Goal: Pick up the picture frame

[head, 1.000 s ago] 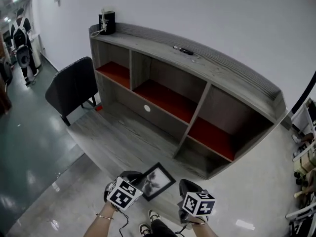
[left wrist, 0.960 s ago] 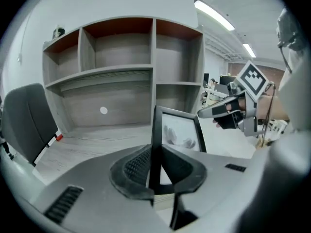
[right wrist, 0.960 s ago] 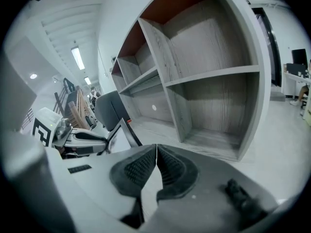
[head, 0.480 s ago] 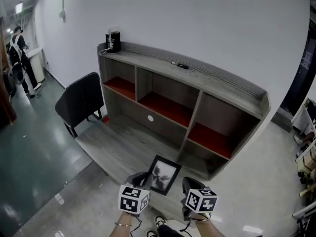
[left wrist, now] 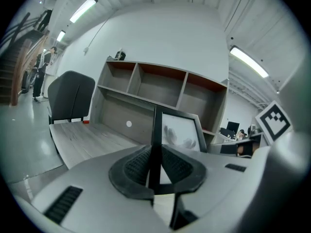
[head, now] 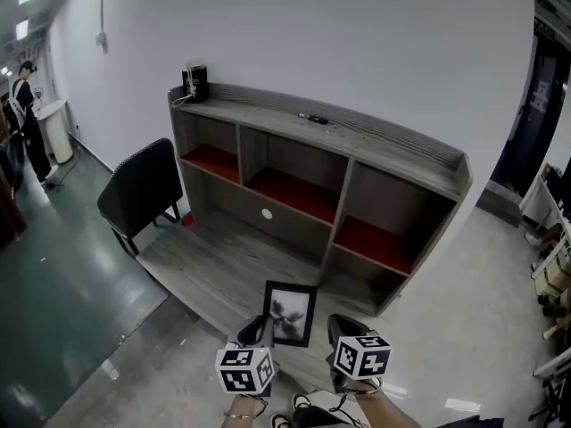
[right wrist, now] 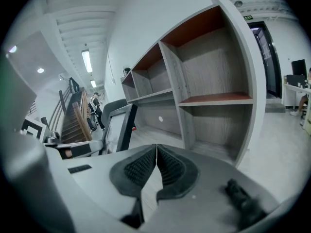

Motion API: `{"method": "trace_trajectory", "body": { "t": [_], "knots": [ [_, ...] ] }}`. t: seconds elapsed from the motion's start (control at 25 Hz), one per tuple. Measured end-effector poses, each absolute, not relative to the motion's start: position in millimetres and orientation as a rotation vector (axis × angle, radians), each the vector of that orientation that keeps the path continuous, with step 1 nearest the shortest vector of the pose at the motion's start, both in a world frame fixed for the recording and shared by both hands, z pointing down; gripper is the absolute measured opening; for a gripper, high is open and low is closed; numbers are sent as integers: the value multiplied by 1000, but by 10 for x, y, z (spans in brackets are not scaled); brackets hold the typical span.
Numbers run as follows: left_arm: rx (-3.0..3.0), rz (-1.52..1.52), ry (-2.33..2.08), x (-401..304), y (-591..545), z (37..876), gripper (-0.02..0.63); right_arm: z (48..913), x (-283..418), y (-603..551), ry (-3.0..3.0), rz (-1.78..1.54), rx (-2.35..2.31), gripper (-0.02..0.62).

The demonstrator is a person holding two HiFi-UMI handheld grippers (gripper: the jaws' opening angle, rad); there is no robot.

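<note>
A black picture frame (head: 289, 312) with a pale photo stands upright in the air in front of me, above the grey wooden platform (head: 223, 266). My left gripper (head: 265, 330) is shut on the frame's left edge; in the left gripper view the frame's black edge (left wrist: 155, 144) runs straight up between the two pads. My right gripper (head: 336, 332) hangs just right of the frame with its jaws together and nothing between them. From the right gripper view the frame (right wrist: 119, 127) shows at the left.
A grey shelf unit (head: 357, 194) with red-floored compartments stands against the white wall. On its top lie a dark box (head: 194, 83) and a pen (head: 312, 118). A black chair (head: 138, 190) stands at the left. A person (head: 25, 119) is far left.
The frame has risen and rolled from tilted to upright in my left gripper. Both grippers have come up, and the view has lifted toward the shelf unit.
</note>
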State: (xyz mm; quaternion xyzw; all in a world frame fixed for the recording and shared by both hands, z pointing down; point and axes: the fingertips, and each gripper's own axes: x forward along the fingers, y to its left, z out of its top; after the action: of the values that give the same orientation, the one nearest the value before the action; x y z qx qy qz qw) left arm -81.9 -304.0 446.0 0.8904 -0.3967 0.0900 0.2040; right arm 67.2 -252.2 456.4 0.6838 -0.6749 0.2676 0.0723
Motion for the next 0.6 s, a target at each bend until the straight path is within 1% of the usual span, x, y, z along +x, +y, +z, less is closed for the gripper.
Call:
{"method": "trace_trajectory", "body": {
  "t": [0.28, 0.6],
  "knots": [
    [2444, 245, -1102, -807, -2881, 4475, 71, 4553, 632, -2517, -2024, 787, 2035, 32],
    [2430, 217, -1147, -838, -2808, 4332, 71, 4460, 744, -2493, -2055, 767, 2048, 32]
  ]
}}
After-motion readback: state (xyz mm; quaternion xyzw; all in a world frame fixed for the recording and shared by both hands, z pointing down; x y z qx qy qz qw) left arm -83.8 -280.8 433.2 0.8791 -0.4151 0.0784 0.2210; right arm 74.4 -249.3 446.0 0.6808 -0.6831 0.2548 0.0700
